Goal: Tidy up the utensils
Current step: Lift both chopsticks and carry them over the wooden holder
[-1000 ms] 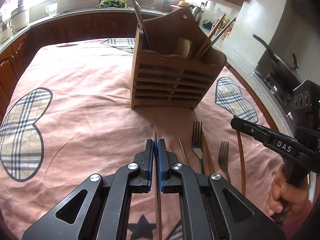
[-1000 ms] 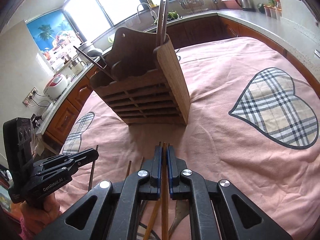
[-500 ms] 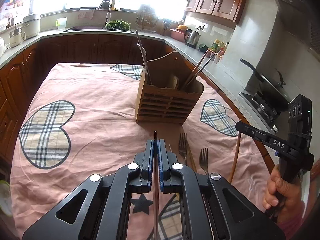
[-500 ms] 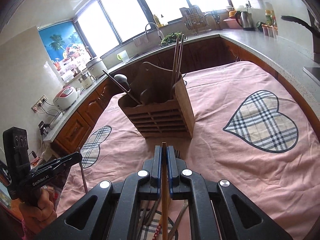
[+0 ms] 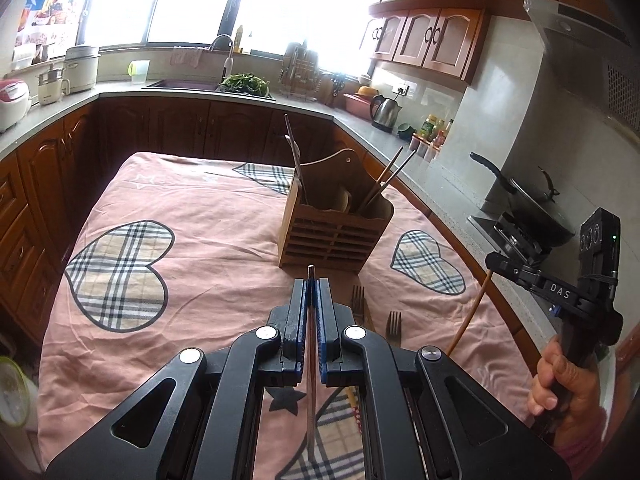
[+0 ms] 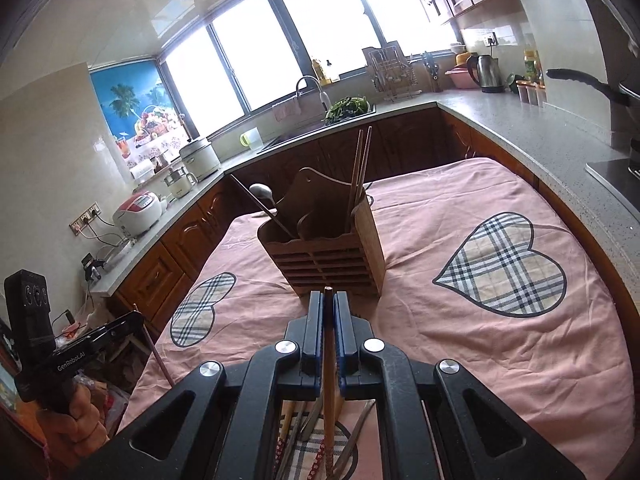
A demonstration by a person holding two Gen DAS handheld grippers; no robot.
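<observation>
Left tongs [image 5: 311, 312], low centre of the left wrist view, clamped on a thin dark chopstick [image 5: 311, 380] running straight back between the blue pads [image 5: 301, 316]. Up and just right of centre, a slatted wooden utensil holder [image 5: 332, 236] standing upright on the pink heart-patterned tabletop [image 5: 208, 280], already carrying a ladle and a pair of chopsticks. Below the holder, right of the tongs, two forks [image 5: 394, 322] lying flat on the cloth. At the right edge, the right tongs [image 5: 494, 262] held in a hand [image 5: 560, 376], gripping a pale wooden chopstick [image 5: 468, 312] hanging down at a slant.

Right wrist view: at lower left, the left tongs [image 6: 138, 320] with their stick drooping. At low centre, the right tongs [image 6: 328, 320] closed on the wooden chopstick [image 6: 329, 380]; loose utensils [image 6: 304, 432] beneath. Holder [image 6: 332, 256] just above centre.
</observation>
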